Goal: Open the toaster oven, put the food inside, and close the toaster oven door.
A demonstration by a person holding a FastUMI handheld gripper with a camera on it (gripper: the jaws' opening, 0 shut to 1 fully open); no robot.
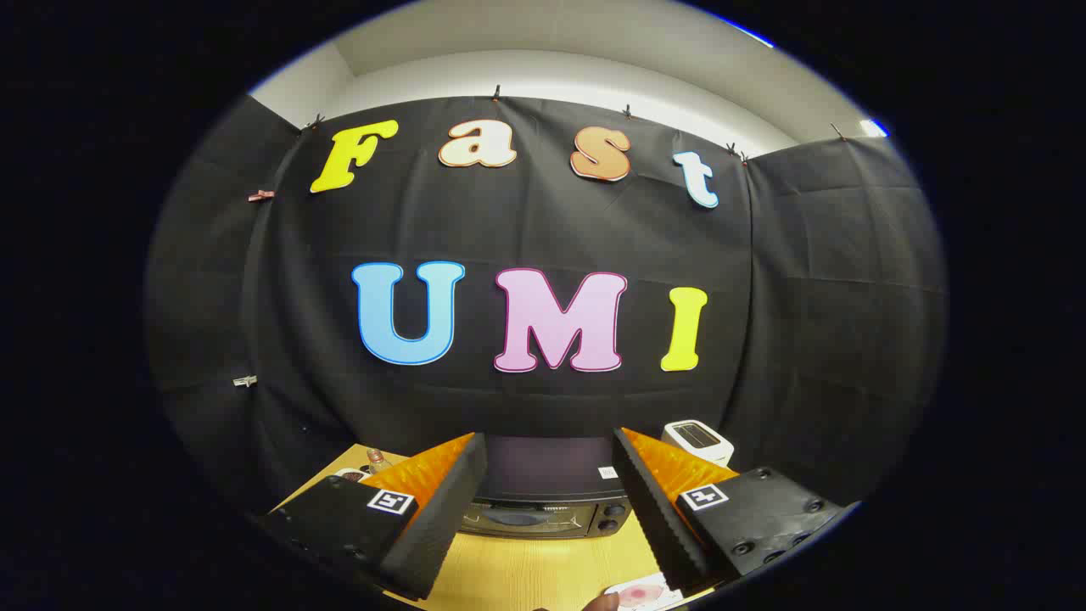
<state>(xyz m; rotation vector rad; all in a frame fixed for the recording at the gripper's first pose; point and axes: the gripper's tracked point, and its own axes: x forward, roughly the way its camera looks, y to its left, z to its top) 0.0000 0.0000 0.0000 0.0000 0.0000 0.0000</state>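
Observation:
A black toaster oven [547,492] stands on the wooden table [534,573], beyond my fingers and framed between them; its glass door looks closed. My gripper [550,501] is open, held well above the table, with nothing between its black and orange fingers [441,501]. Near the right finger, on the table's near side, a white plate [649,592] holds something pinkish that may be the food; it is partly hidden by the finger.
A white toaster-like appliance [697,440] stands to the right behind the oven. Left of the oven, behind the left finger, sit a small bottle [376,461] and a small dish [349,474]. Black cloth walls close the booth behind.

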